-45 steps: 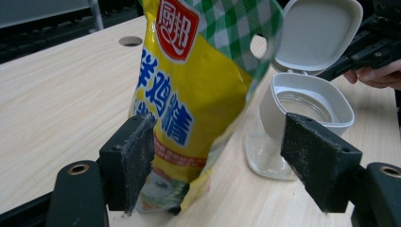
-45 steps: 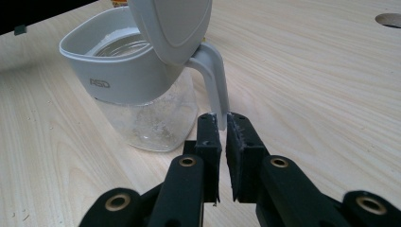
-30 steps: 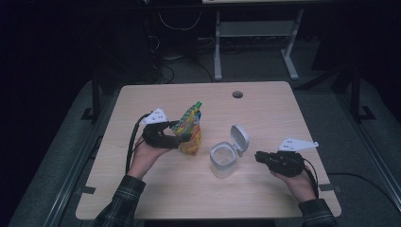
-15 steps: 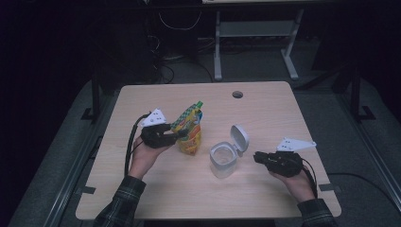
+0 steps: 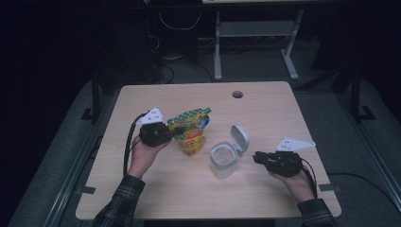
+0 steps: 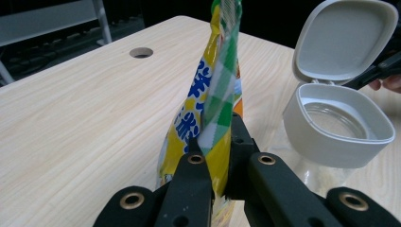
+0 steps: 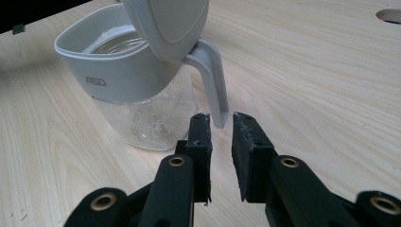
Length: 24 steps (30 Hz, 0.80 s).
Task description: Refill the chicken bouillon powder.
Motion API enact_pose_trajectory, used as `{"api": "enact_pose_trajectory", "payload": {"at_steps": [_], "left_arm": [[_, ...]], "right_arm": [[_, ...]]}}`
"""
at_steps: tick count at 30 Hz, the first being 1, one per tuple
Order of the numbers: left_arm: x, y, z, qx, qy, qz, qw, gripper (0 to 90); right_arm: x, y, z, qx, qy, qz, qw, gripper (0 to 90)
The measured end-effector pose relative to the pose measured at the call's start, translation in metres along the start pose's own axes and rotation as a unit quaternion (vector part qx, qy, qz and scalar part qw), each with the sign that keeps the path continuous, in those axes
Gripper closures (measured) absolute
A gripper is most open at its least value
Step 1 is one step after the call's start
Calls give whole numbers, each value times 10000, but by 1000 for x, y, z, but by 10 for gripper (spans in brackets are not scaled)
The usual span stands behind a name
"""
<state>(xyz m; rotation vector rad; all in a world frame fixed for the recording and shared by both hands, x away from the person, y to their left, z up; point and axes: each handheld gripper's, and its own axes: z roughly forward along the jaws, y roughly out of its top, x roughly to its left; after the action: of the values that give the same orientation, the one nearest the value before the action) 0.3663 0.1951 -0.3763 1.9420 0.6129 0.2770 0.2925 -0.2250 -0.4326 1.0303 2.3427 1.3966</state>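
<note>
Reading the grey collar of the jar (image 7: 137,90), we make out small raised letters that look like "QSD", though we cannot be sure of them. On the snack bag (image 6: 215,109) there are large blue characters on yellow beside a green and white check pattern, but we cannot read them; in the high view the bag (image 5: 190,130) also shows a label with red and green that is too small to make out.

Our left tongs (image 6: 215,163) are closed tight on the lower edge of the bag, holding it upright near the middle of the desk (image 5: 265,109), a little toward its left edge. The jar (image 5: 223,158) stands just to the right of the bag, nearer the front edge. Its glass body looks empty apart from a faint whitish film on the inside. Its hinged lid (image 7: 165,23) is flipped up and open.

Our right tongs (image 7: 221,124) are narrowly parted, with the tip of the lid's curved grey tab (image 7: 210,80) sitting just at the gap between them; we cannot tell whether they touch it. A round cable hole (image 5: 237,94) lies near the far edge.
</note>
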Motion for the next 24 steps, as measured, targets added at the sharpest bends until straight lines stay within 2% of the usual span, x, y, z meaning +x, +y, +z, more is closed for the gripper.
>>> {"api": "enact_pose_trajectory", "payload": {"at_steps": [15, 24], "left_arm": [[4, 8, -3, 0, -512, -13, 9987, 900], [10, 24, -5, 114, -834, 236, 9962, 900]], "right_arm": [[-1, 0, -1, -21, -29, 7, 10000, 765], [1, -3, -7, -31, -117, 100, 9999, 758]]}}
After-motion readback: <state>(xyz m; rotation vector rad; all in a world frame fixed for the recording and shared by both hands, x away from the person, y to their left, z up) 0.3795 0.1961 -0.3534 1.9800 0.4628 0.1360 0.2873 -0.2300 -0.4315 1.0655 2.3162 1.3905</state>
